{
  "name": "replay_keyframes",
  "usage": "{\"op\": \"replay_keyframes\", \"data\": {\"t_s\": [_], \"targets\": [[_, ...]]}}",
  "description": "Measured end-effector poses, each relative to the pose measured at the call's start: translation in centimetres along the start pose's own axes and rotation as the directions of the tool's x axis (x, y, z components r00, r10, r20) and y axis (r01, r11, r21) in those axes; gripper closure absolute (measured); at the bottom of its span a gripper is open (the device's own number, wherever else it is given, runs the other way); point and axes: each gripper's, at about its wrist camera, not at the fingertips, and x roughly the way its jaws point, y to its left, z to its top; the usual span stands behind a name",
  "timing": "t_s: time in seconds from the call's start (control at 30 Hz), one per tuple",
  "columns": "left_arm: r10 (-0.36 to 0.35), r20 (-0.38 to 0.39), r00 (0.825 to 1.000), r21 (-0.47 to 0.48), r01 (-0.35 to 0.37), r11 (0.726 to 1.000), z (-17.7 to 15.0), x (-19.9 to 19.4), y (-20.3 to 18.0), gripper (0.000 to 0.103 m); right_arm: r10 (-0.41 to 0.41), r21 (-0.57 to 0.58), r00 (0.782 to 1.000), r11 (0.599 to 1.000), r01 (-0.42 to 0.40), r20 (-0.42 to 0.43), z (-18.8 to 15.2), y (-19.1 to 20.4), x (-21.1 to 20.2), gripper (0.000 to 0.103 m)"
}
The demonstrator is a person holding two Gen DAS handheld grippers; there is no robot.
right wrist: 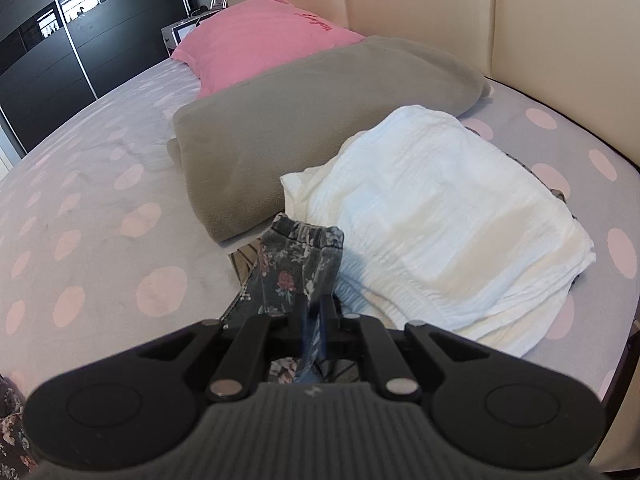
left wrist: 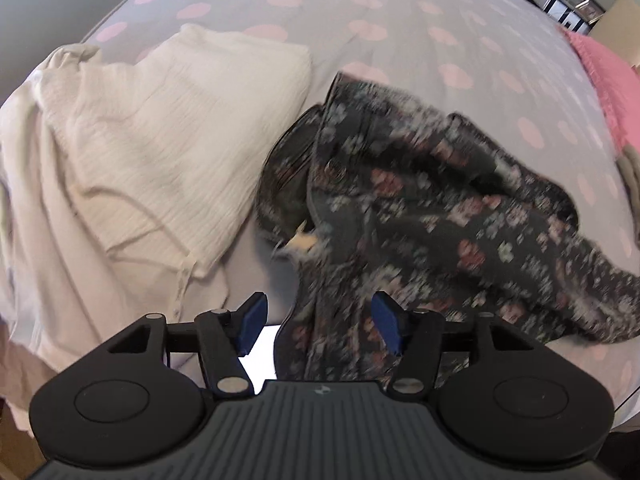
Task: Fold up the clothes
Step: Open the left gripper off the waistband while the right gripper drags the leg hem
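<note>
While the dark floral garment (left wrist: 420, 216) lies crumpled on the grey sheet with pink spots (left wrist: 400, 32), one end of it is pinched in the right gripper (right wrist: 314, 320): its 2 blue pads are drawn together on the fabric, and the elasticated waistband (right wrist: 308, 236) stands up just past the fingertips. The left gripper (left wrist: 318, 320) is spread wide, with a strip of the same floral cloth running between its pads; neither pad looks to be pressing on it. The cloth is motion-blurred in the left wrist view.

Surroundings: a cream ribbed garment (left wrist: 160, 140) lies just beside the floral one, on its left in the left wrist view. In the right wrist view a folded white textured garment (right wrist: 440, 220) sits near the right gripper, a taupe pillow (right wrist: 300, 120) behind it, then a pink pillow (right wrist: 264, 36) and the beige padded headboard (right wrist: 420, 8).

Judgement: step in hand is picking up and spreading the floral piece, before any fold; no neat fold is visible on it yet. Next move calls for the left gripper to close on a 2nd edge or corner, then both to draw apart so the piece hangs or lies flat.
</note>
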Motion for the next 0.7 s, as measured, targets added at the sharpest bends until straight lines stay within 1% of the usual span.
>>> {"op": "replay_keyframes", "data": {"t_s": [0.1,0.23,0.33,0.43,0.5,0.53,0.57,0.6,0.67,0.7], "targets": [[0.011,-0.054,0.998,0.005,-0.011,1.0,-1.8,1.9,0.2,0.045,0.005,-0.001,1.0,1.0,-0.005,0.001,0.0,0.1,0.0,0.096],[0.067,-0.102,0.993,0.037,-0.064,0.997,-4.0,4.8,0.1,0.045,0.014,-0.009,1.0,1.0,-0.014,-0.009,0.0,0.4,0.1,0.096],[0.087,-0.123,0.989,0.035,-0.083,0.996,-5.0,6.5,0.3,0.046,0.022,-0.025,1.0,0.999,-0.022,-0.013,-0.2,0.7,0.2,0.096],[0.086,-0.122,0.989,0.032,-0.082,0.996,-5.4,7.6,0.0,0.05,0.02,-0.037,1.0,0.999,-0.021,-0.019,-0.2,0.8,0.2,0.096],[0.107,-0.103,0.989,0.054,-0.102,0.993,-5.5,7.9,-0.6,0.056,0.018,-0.038,1.0,0.999,-0.019,-0.022,-0.2,0.8,0.3,0.096],[0.118,-0.093,0.989,0.067,-0.112,0.991,-5.6,7.9,-0.9,0.061,0.017,-0.037,1.0,0.999,-0.018,-0.022,-0.2,0.7,0.2,0.096],[0.124,-0.089,0.988,0.076,-0.117,0.99,-5.6,7.8,-1.1,0.073,0.016,-0.04,1.0,0.999,-0.017,-0.023,-0.3,0.7,0.2,0.096],[0.126,-0.085,0.988,0.082,-0.119,0.989,-5.5,7.6,-1.3,0.079,0.015,-0.042,1.0,0.999,-0.016,-0.024,-0.3,0.7,0.2,0.096],[0.123,-0.08,0.989,0.09,-0.116,0.989,-5.5,7.2,-1.4,0.085,0.011,-0.049,1.0,0.999,-0.013,-0.026,-0.4,0.7,0.2,0.096],[0.128,-0.076,0.989,0.097,-0.12,0.988,-5.4,6.9,-1.5,0.094,0.006,-0.052,1.0,0.999,-0.007,-0.026,-0.4,0.7,0.3,0.096]]}}
